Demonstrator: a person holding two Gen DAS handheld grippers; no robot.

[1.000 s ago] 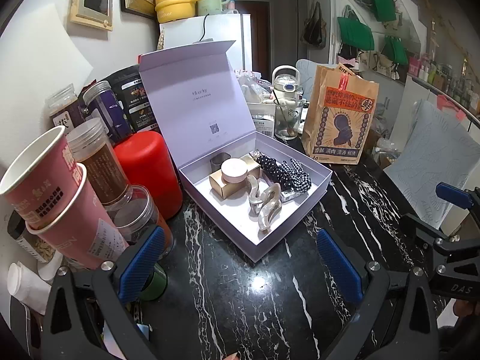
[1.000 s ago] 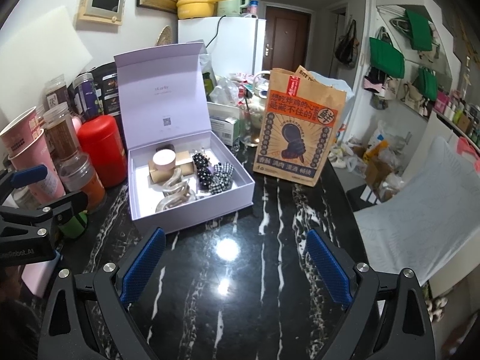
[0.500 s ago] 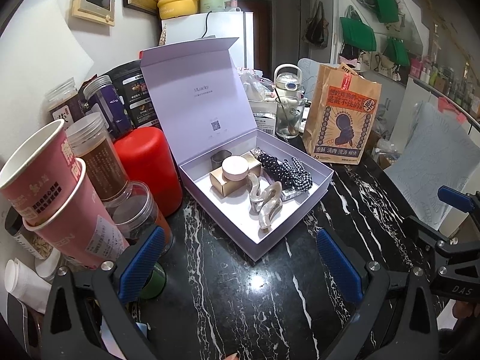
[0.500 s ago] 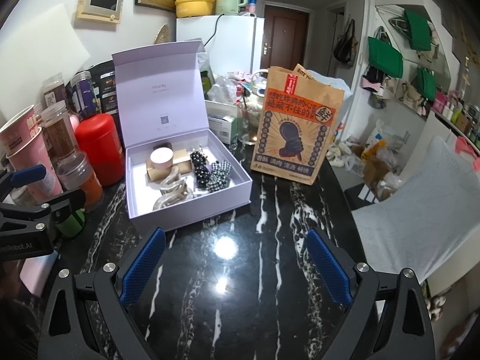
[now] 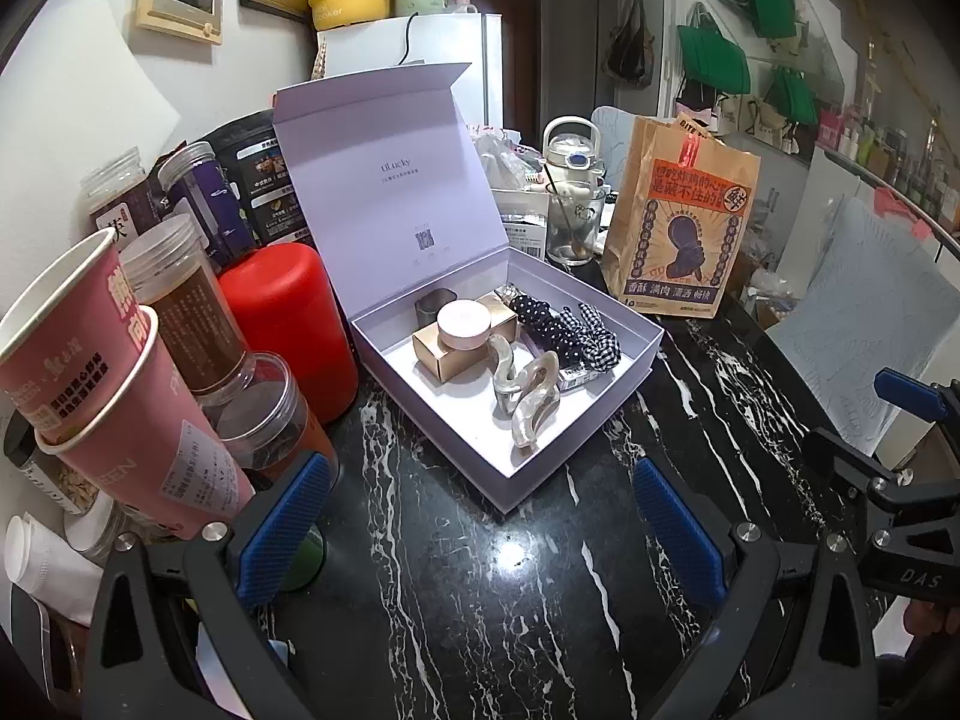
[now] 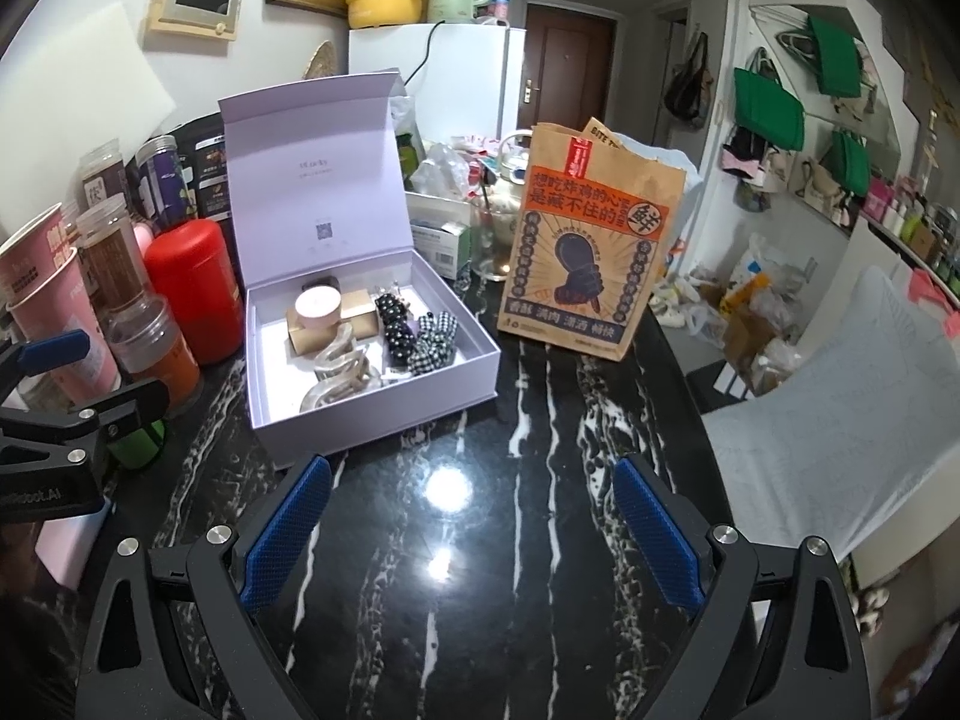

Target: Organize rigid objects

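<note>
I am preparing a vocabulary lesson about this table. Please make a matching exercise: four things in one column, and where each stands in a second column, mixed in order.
Things:
1. round pale pink jar
2. red cylindrical canister
3. brown printed paper bag
4. pearly beige hair claw clip

Places:
A. standing on the black marble table, right of the lilac gift box
B. lying in the box, nearest its front
C. on top of the small gold carton in the box
D. outside the box, at its left side

Pairs: 1-C, 2-D, 3-A, 4-B
</note>
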